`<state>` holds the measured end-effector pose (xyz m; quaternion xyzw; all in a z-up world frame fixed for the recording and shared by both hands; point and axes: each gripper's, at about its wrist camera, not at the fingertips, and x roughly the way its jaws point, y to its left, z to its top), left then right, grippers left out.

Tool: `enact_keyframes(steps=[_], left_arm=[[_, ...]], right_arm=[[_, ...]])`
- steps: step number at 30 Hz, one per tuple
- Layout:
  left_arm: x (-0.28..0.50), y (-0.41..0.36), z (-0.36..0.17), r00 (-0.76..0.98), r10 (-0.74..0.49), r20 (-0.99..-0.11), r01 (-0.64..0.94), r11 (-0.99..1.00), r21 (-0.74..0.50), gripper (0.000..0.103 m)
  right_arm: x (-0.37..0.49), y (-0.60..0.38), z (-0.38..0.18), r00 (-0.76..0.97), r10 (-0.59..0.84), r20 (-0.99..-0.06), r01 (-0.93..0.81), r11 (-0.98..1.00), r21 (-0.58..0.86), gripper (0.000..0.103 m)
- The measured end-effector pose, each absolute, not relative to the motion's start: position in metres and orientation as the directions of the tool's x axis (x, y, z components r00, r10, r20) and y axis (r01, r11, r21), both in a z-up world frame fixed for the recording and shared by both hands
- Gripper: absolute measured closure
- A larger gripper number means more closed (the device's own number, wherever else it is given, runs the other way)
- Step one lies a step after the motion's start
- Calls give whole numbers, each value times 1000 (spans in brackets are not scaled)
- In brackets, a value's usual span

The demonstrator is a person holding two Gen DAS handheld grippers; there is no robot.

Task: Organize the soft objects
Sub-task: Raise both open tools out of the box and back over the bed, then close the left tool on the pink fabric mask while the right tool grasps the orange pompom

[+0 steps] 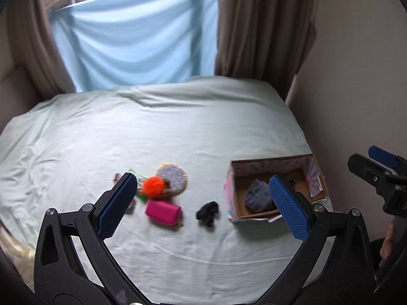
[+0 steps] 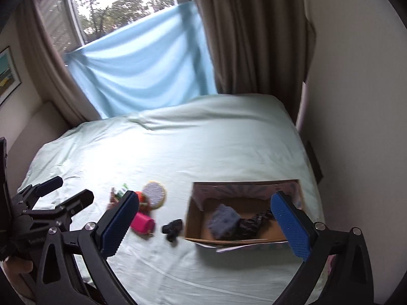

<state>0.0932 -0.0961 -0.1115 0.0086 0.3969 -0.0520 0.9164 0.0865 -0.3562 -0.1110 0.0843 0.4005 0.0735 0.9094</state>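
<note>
An open cardboard box (image 1: pixel 230 195) (image 2: pixel 189 218) sits on the bed at the right, with a grey-blue soft bundle (image 1: pixel 258 195) (image 2: pixel 223 219) and a dark patterned cloth (image 2: pixel 253 222) inside. Left of it lie a black scrunchie (image 1: pixel 208 213) (image 2: pixel 173 228), a pink pouch (image 1: pixel 164 212) (image 2: pixel 142 225), an orange pompom (image 1: pixel 154 186) and a round glittery pad (image 1: pixel 173 178) (image 2: pixel 154 193). My left gripper (image 1: pixel 203 203) is open and empty, held above the scrunchie. My right gripper (image 2: pixel 203 218) is open and empty, above the box's left side.
The bed (image 1: pixel 152 132) has a pale green sheet. A light blue cloth (image 1: pixel 132 48) and brown curtains (image 1: pixel 262 25) hang behind it. A wall (image 2: pixel 356 101) runs close along the bed's right edge. Small green and brown items (image 2: pixel 118 193) lie beside the pompom.
</note>
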Motion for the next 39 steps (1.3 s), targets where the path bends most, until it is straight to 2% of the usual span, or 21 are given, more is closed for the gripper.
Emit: enact_keyframes(steps=[5, 12, 23, 32, 39], left_arm=[[64, -41, -101, 720, -27, -693, 32, 999, -6, 0], [38, 32, -99, 745, -13, -667, -10, 1000, -30, 0], [57, 114, -106, 732, -71, -678, 57, 997, -43, 0], [97, 170, -145, 691, -129, -712, 136, 990, -47, 0], [138, 194, -205, 654, -158, -740, 187, 981, -45, 0]], right_arm=[[63, -322, -99, 700, 194, -688, -67, 976, 207, 0], [36, -277, -93, 734, 156, -661, -20, 978, 209, 0], [40, -199, -86, 762, 93, -641, 30, 984, 178, 0], [65, -128, -116, 745, 101, -659, 31, 982, 186, 0], [104, -88, -169, 722, 106, -684, 44, 979, 198, 0]])
